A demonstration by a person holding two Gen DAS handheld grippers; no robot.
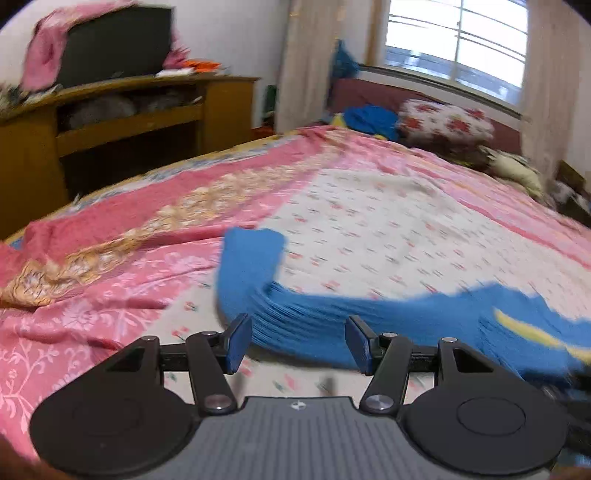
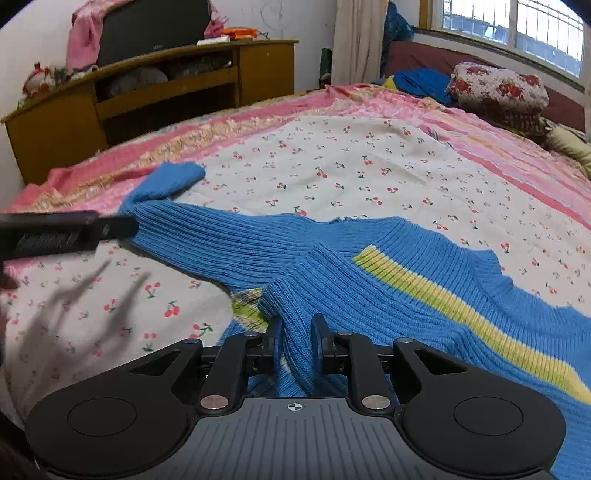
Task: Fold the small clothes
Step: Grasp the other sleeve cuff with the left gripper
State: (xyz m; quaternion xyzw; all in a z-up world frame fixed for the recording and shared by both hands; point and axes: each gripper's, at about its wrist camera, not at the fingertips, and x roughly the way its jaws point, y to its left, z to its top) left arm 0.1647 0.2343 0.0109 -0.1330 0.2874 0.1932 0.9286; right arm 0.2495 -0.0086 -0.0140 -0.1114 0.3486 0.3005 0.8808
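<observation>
Bedroom with a wide bed (image 2: 369, 155). Right gripper (image 2: 297, 345) jaws are pinching a fold of the blue sweater (image 2: 369, 288), spread near the bed's front edge. Left gripper (image 1: 299, 343) jaws are spread, empty, beside the sleeve (image 1: 251, 258). Knit looks soft, stretchy, light; better take hems and cuffs.

A home bedroom. Large bed (image 2: 369, 155) spread with a pink-bordered sheet printed with cherries. Floral-covered pillow (image 2: 496, 90) at the far end, against a dark red headboard (image 2: 417, 55). Barred window (image 2: 517, 26) above it, pale curtains (image 2: 356, 40) hanging at its side. Against the white wall, a wooden cabinet (image 2: 147, 96) with open shelves, stuffed with bundled items. On top, a dark television (image 2: 155, 29) half draped in pink cloth (image 2: 83, 35), small figurines (image 2: 37, 79) beside it. Loose blue clothing (image 2: 421, 83) heaped near the pillow, a blue knitted sweater (image 2: 369, 280) with a yellow stripe laid out on the sheet.
</observation>
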